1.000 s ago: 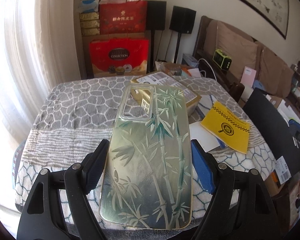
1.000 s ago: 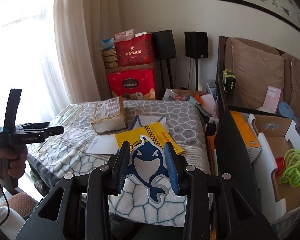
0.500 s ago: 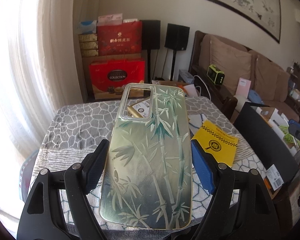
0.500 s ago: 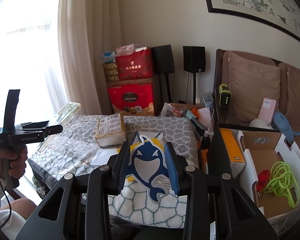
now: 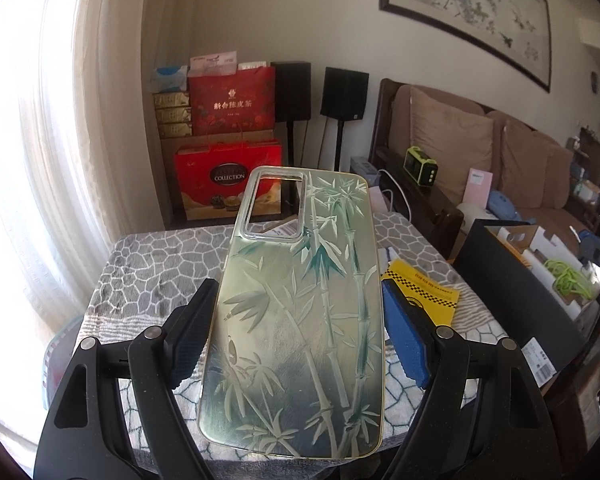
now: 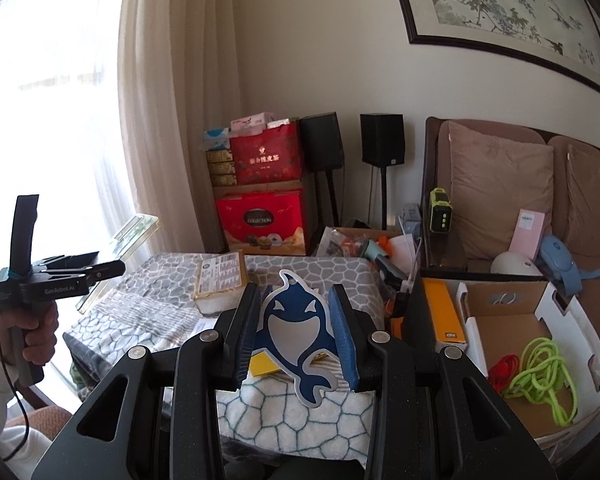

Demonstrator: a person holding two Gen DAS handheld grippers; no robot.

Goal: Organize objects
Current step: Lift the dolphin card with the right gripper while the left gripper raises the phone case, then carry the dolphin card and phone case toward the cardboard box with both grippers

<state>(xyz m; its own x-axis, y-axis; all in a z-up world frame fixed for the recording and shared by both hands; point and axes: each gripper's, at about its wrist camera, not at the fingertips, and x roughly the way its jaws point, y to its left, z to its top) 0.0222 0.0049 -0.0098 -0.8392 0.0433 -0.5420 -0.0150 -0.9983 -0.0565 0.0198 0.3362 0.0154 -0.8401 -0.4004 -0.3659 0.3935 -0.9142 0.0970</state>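
My left gripper (image 5: 296, 332) is shut on a clear phone case (image 5: 300, 320) printed with green bamboo, held up flat above the near edge of the table (image 5: 148, 276). It also shows from the side in the right wrist view (image 6: 128, 240), with the left gripper (image 6: 112, 270) at the far left. My right gripper (image 6: 296, 332) is shut on a blue and white whale-shaped card (image 6: 296, 328), held above the table's near right part.
On the grey patterned cloth lie a cardboard parcel (image 6: 220, 284), white papers and a yellow booklet (image 5: 424, 292). An open cardboard box (image 6: 528, 344) with a green cord (image 6: 548, 372) stands to the right. Red gift boxes (image 6: 260, 220), speakers and a sofa are behind.
Both grippers have risen and tilted up with their objects still held; the table sits lower in both views and more wall and painting show.
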